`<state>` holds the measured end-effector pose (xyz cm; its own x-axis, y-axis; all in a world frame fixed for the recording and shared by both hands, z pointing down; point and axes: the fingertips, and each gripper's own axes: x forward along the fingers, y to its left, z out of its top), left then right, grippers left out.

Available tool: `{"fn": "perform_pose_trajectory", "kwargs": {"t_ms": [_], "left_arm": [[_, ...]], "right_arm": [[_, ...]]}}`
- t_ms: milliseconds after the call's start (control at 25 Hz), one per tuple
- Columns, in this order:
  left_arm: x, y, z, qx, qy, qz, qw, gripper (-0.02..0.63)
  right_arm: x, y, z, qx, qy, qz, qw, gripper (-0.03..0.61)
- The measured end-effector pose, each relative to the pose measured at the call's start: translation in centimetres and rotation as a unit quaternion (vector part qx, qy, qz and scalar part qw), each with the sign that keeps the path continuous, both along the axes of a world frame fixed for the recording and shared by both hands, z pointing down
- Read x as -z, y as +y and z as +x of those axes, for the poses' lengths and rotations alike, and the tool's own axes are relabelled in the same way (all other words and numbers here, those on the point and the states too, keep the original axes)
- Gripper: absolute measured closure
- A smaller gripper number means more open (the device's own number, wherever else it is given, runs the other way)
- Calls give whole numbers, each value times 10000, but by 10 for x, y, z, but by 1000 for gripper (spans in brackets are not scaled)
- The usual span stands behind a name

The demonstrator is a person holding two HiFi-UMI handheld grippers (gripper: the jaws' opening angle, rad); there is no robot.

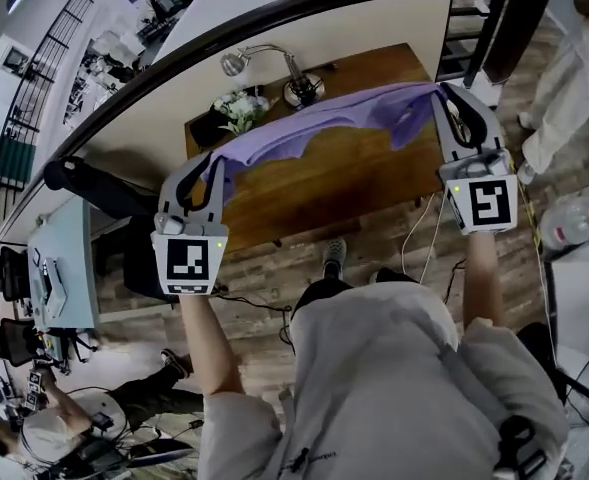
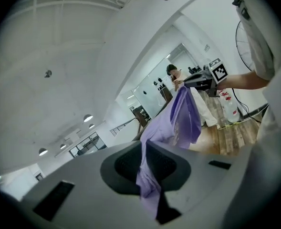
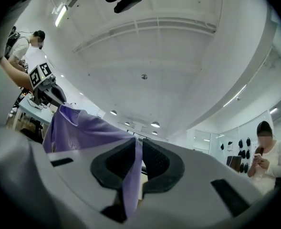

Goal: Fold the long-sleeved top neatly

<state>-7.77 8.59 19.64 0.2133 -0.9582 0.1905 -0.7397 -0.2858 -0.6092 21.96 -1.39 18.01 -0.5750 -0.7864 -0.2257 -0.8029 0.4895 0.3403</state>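
The left gripper and right gripper each clamp an edge of the purple long-sleeved top above the table. It seems best to hold both level and the cloth taut before lowering it flat.

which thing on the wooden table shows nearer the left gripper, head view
The white flower bouquet; the silver gooseneck desk lamp stands further right.
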Motion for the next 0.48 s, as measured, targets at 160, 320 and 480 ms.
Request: {"fn": "perform_pose_trajectory", "kwargs": {"t_ms": [160, 320, 480], "left_arm": [[20, 35, 3, 56, -125, 229, 9996, 572], [36, 66, 7, 41, -215, 430, 9988, 571], [47, 71, 8, 84, -25, 485, 9988, 572]], "right_arm": [[17, 35, 2, 114, -128, 286, 9994, 528], [30, 61, 5, 126, -54, 596, 9981, 528], [46, 65, 10, 136, 105, 907, 9957, 528]]}}
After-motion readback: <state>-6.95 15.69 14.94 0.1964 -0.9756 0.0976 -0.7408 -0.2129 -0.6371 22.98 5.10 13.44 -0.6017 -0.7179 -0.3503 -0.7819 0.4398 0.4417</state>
